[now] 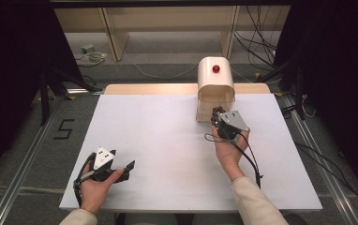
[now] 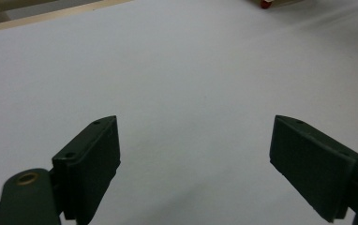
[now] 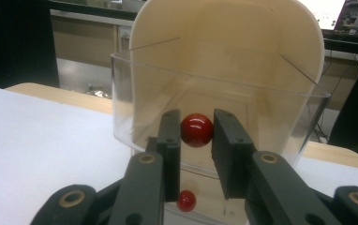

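A cream box (image 1: 214, 86) with a rounded top and a red knob (image 1: 216, 68) stands at the table's far right. Its front is a clear plastic bin (image 3: 135, 103). In the right gripper view a red ball knob (image 3: 197, 130) on that clear front sits between the jaws, and both pads press on it: my right gripper (image 3: 197, 133) is shut on it. A second, smaller red knob (image 3: 186, 200) shows lower down. In the high view my right gripper (image 1: 217, 112) meets the box's front. My left gripper (image 1: 125, 168) rests at the near left of the table, open (image 2: 196, 136) and holding nothing.
A white board (image 1: 167, 140) covers the tabletop, with a wooden strip (image 1: 144, 88) along its far edge. Pale shelving (image 1: 167, 28) and loose cables (image 1: 257, 37) lie on the floor behind. Metal rails (image 1: 22, 159) run along both sides of the table.
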`<state>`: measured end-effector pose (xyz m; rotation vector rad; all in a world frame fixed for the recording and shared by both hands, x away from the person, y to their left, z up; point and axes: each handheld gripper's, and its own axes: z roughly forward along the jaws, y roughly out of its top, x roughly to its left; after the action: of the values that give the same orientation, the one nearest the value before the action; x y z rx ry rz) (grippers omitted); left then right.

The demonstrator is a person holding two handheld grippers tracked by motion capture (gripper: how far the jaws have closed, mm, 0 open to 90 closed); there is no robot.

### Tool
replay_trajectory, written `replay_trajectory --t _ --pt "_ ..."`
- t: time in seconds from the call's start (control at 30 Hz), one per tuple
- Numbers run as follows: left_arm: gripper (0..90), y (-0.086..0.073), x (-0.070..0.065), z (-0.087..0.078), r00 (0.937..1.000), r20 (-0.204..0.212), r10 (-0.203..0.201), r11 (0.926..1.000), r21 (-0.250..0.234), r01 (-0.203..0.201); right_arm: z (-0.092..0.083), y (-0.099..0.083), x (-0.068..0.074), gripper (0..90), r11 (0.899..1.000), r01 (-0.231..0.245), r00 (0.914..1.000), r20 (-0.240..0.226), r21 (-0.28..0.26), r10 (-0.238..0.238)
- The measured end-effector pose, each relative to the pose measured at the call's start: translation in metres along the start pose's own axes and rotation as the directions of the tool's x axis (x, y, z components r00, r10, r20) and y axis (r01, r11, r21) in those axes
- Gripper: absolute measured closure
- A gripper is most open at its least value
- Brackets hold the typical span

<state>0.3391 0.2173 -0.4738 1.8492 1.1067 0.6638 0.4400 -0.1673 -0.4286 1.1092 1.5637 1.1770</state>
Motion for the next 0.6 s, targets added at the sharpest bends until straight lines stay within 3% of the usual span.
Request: replay_trajectory --t 0.6 --pt "15.9 0.0001 0.0005 -0.0006 1.0000 -0.008 -0.001 1.0000 -0.002 0.001 -0.0054 0.0016 0.0009 74.1 1.000 0.004 1.0000 -0.001 -0.002 -0.004"
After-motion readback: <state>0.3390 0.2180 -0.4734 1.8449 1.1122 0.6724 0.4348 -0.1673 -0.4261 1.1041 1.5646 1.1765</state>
